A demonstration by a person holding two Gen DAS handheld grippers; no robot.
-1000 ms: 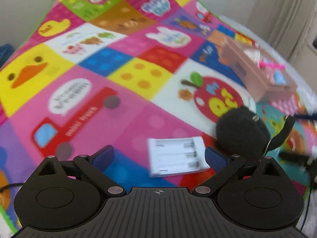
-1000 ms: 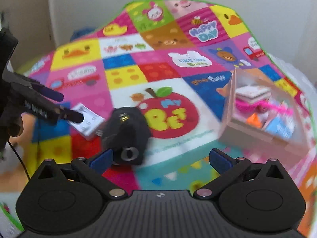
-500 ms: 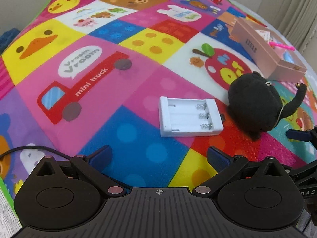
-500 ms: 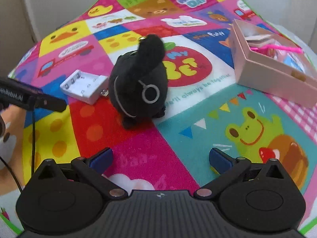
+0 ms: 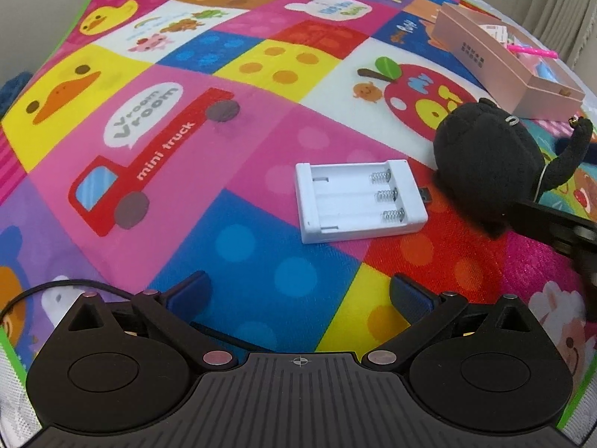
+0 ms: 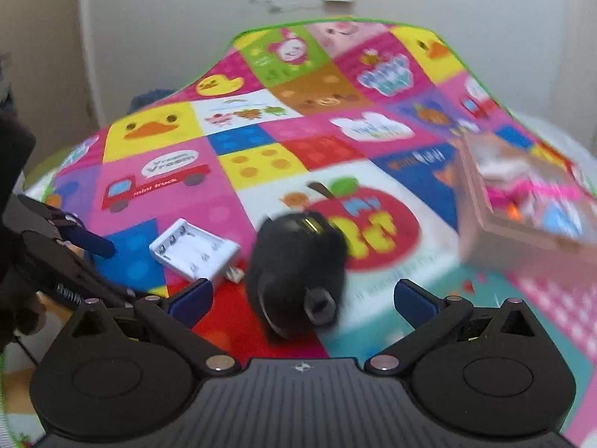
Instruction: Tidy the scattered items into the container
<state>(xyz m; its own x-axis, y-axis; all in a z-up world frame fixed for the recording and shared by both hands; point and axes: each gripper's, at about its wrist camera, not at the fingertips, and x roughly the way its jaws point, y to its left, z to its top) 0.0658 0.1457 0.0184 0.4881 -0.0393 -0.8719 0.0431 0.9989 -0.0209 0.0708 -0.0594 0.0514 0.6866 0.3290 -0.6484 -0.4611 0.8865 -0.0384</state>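
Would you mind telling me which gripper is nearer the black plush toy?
Right gripper: the black plush toy sits between its open jaws. The left gripper faces the white battery holder.

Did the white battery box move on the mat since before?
No. The white plastic battery holder lies on the same pink and blue squares of the colourful play mat, beside the black plush toy. Only the cameras shifted.

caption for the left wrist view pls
Open left gripper facing a white battery holder and black plush toy on a play mat.

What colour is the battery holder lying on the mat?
White, with silver springs inside. The battery holder shows best in the left wrist view.
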